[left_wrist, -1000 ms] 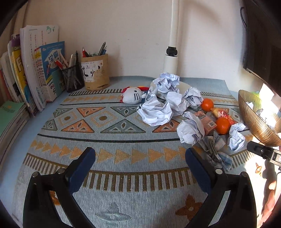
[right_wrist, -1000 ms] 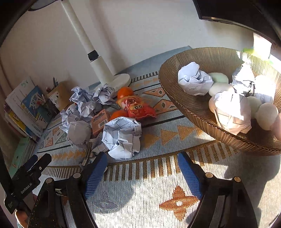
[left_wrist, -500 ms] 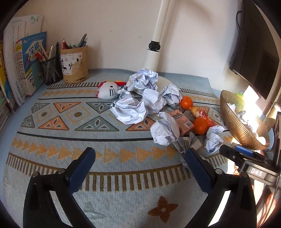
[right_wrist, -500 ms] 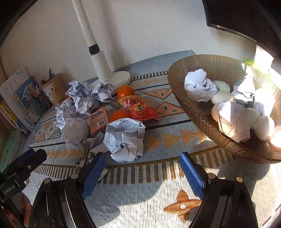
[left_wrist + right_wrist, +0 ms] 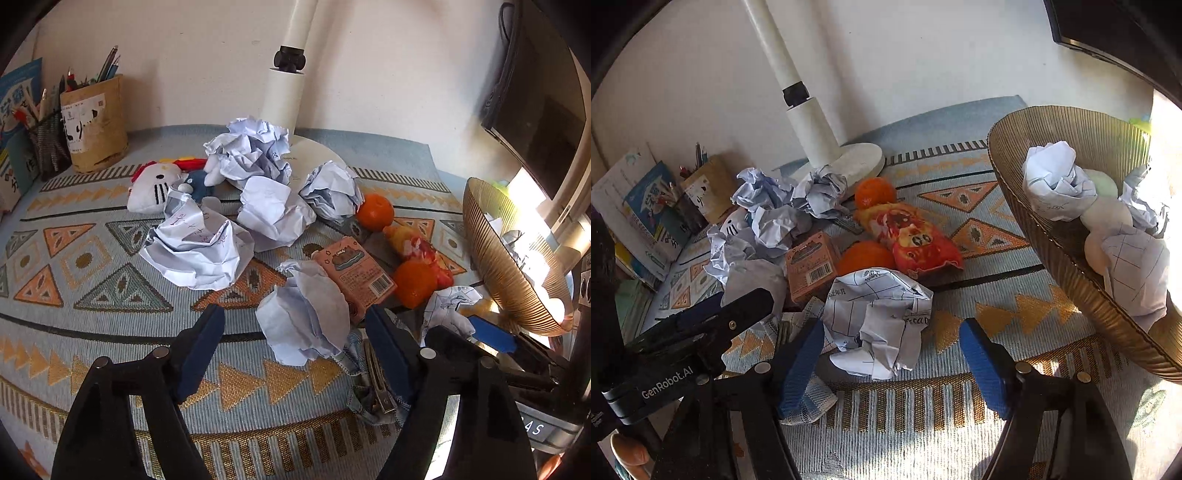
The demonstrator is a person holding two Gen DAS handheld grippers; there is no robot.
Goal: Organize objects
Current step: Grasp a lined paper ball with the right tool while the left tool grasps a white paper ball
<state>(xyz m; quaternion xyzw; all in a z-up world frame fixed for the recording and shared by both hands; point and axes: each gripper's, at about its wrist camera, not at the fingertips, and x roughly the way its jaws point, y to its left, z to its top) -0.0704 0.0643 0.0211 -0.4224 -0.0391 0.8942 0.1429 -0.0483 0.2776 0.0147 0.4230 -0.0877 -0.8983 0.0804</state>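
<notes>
Several crumpled paper balls lie on a patterned cloth. My left gripper [image 5: 295,339] is open, its jaws on either side of one paper ball [image 5: 304,314]. My right gripper [image 5: 892,350] is open around another paper ball with a printed grid [image 5: 879,321]. Two oranges [image 5: 375,212] [image 5: 413,282], an orange carton [image 5: 356,275] and a red snack packet [image 5: 912,238] lie just beyond. A ribbed gold bowl [image 5: 1067,266] at the right holds paper balls and pale round things. In the right wrist view the left gripper's body [image 5: 690,332] stands at the left.
A white lamp post and base [image 5: 291,110] stand at the back. A Hello Kitty plush [image 5: 155,186] lies left of the paper pile. A checked cloth with a metal clip [image 5: 373,387] lies by my left gripper. Pen holders [image 5: 94,122] and books [image 5: 639,206] stand at the far left.
Both grippers moved forward and down toward the pile. The left one swung right and now has a paper ball between its jaws; the right one now brackets the grid-printed ball.
</notes>
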